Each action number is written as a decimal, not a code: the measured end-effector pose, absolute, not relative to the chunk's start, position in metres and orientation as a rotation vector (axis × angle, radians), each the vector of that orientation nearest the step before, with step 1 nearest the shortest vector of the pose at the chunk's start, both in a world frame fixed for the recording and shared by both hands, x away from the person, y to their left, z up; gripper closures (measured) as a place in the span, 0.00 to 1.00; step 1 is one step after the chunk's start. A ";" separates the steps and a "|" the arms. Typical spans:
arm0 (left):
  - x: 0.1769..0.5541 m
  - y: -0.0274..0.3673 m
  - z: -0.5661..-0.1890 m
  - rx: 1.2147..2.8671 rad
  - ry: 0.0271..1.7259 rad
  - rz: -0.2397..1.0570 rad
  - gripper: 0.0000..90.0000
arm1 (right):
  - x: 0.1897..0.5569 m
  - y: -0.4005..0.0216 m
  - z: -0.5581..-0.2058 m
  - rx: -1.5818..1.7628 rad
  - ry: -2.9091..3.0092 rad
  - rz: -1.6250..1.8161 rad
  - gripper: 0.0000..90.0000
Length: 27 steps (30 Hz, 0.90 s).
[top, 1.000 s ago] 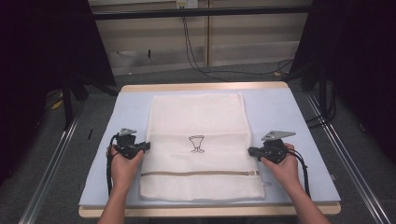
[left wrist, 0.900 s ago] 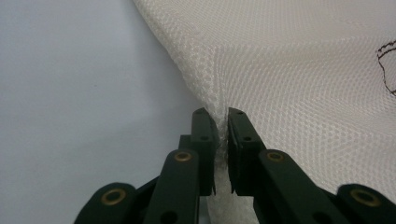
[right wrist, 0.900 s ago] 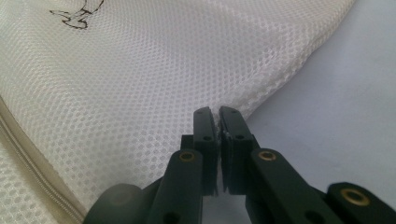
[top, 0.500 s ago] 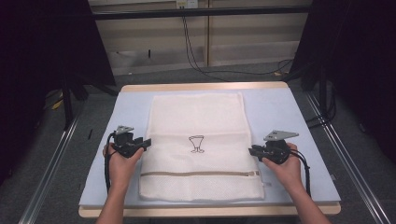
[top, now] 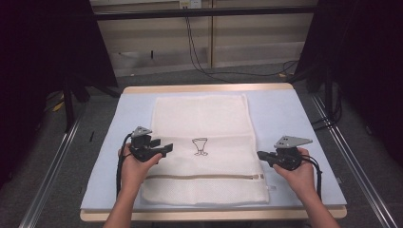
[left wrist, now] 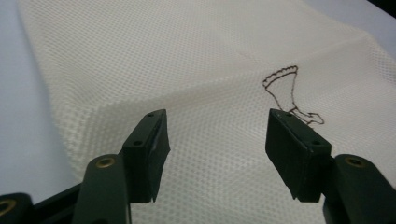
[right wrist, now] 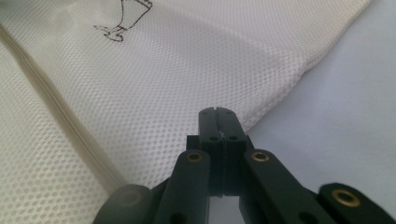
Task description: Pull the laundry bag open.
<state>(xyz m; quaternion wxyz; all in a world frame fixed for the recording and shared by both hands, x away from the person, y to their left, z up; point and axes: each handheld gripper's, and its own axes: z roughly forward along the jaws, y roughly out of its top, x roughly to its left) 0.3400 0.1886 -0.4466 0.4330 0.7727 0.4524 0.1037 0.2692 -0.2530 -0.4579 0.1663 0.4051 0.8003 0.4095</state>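
A cream mesh laundry bag [top: 202, 152] of fine, matt honeycomb cloth is lying on a smooth, pale blue table cover [top: 280, 114], its goblet motif [top: 200, 146] stitched in dark thread. Matt black plastic jaws with brass-coloured rivets are showing on the left gripper [left wrist: 217, 140]; bare wood is edging the table [top: 209, 88].

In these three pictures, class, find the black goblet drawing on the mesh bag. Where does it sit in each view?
High view: goblet drawing at centre, between both grippers.
Left gripper view: right of centre, above the right-hand finger.
Right gripper view: top left, cut off by the top edge.
Shared landmark: the mesh bag under it.
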 end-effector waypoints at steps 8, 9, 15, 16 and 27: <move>0.337 0.172 -0.444 1.937 1.085 0.165 0.33 | 0.250 -0.256 -0.461 1.132 2.309 1.153 1.00; 0.337 0.169 -0.444 1.938 1.081 0.152 0.33 | 0.248 -0.257 -0.461 1.135 2.310 1.164 1.00; 0.333 0.149 -0.440 1.973 1.004 0.088 0.30 | 0.242 -0.257 -0.462 1.144 2.304 1.189 1.00; 0.333 0.149 -0.440 1.973 1.004 0.088 0.30 | 0.242 -0.257 -0.462 1.144 2.304 1.189 1.00; 0.324 0.114 -0.442 2.028 0.924 -0.005 0.32 | 0.234 -0.245 -0.474 1.120 2.395 1.105 1.00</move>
